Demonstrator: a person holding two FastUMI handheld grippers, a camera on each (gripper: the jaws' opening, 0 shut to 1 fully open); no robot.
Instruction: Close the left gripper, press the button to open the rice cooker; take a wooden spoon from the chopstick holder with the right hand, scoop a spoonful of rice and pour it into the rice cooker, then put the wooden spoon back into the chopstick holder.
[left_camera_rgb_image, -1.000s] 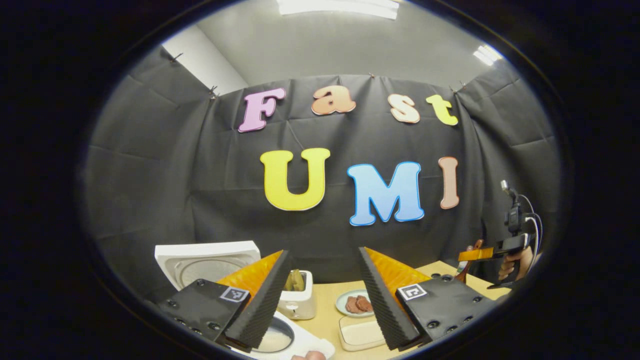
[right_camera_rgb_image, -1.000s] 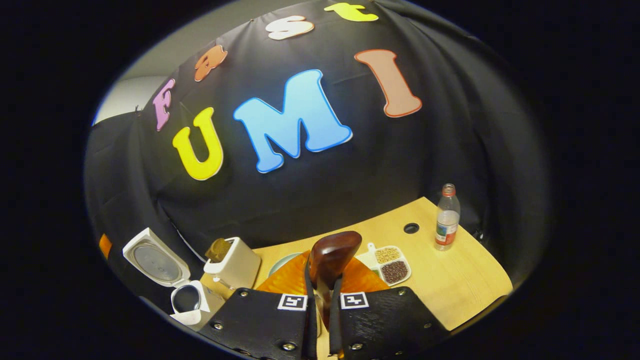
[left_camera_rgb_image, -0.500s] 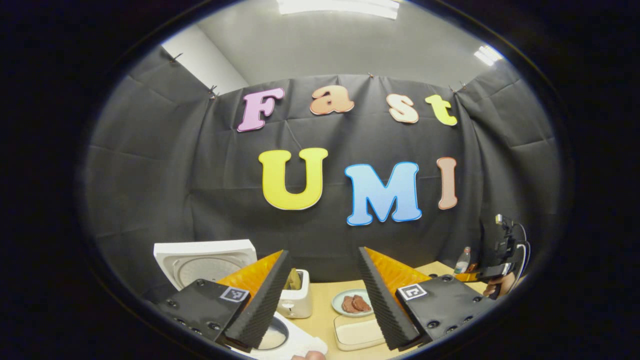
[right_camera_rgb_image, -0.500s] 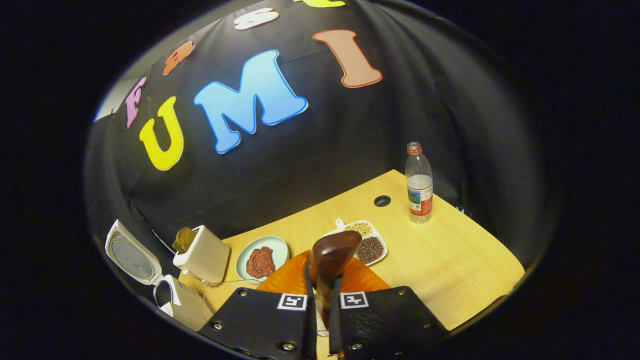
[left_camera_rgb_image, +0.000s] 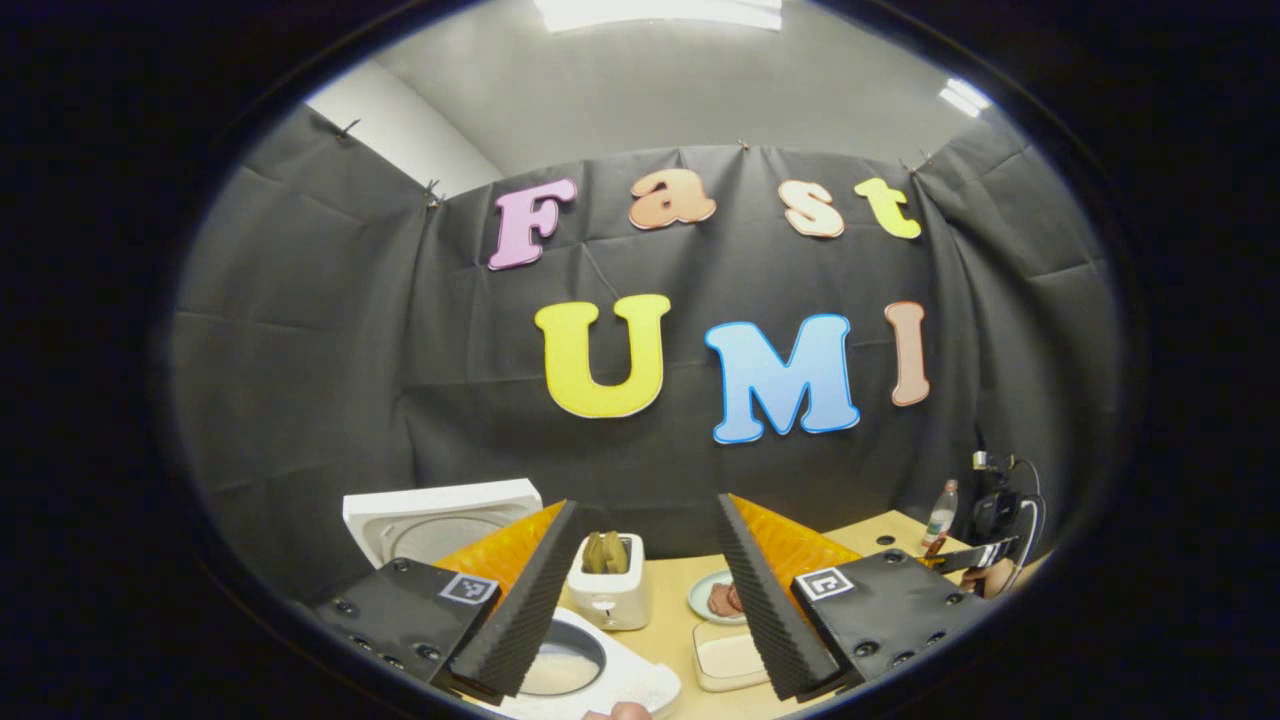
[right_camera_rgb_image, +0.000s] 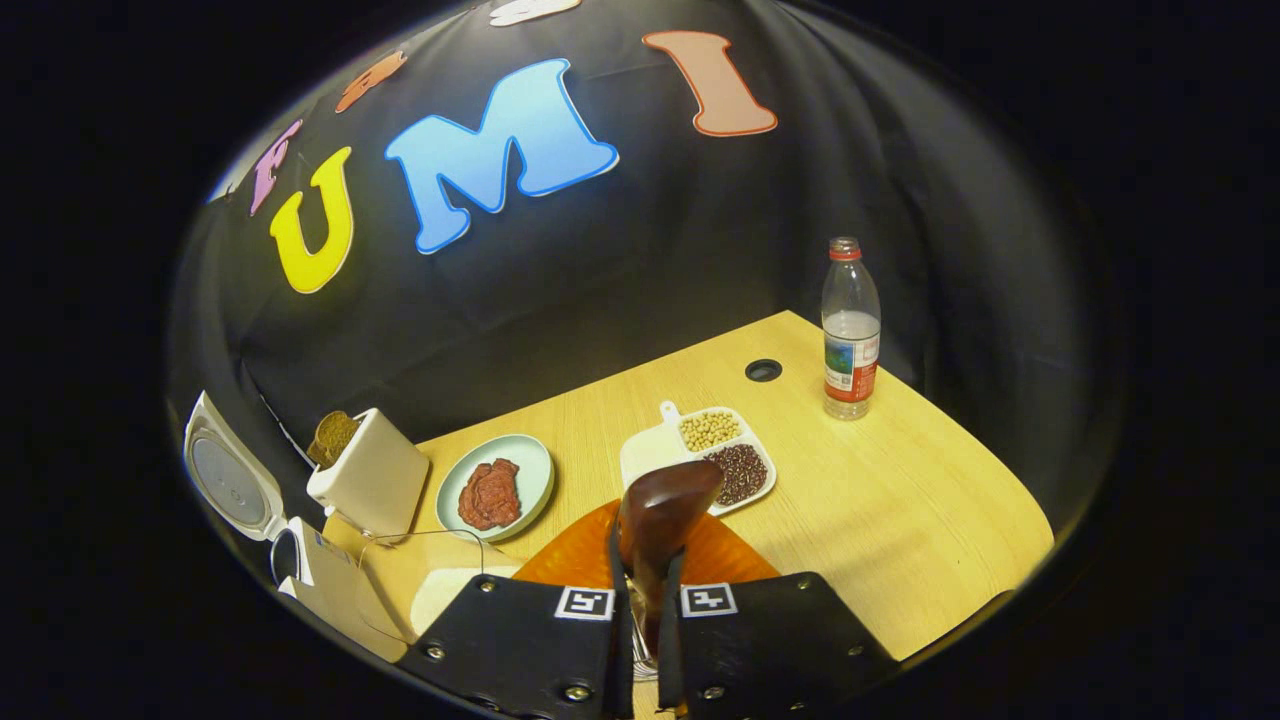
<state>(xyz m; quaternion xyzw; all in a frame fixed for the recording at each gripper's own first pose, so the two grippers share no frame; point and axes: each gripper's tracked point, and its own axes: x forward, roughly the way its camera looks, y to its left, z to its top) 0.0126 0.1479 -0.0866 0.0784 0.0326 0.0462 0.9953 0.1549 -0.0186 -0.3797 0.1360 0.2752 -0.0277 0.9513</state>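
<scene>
1. Toaster on the table, taken as landmark.
2. Left of toaster: rice cooker, lid raised.
3. Right of toaster: plate of meat.
4. Farther right: divided dish of beans.
5. Far right, toward the table's back corner: bottle, upright.

wall: black cloth | ceiling: grey, strip lights | table: pale wood
</scene>
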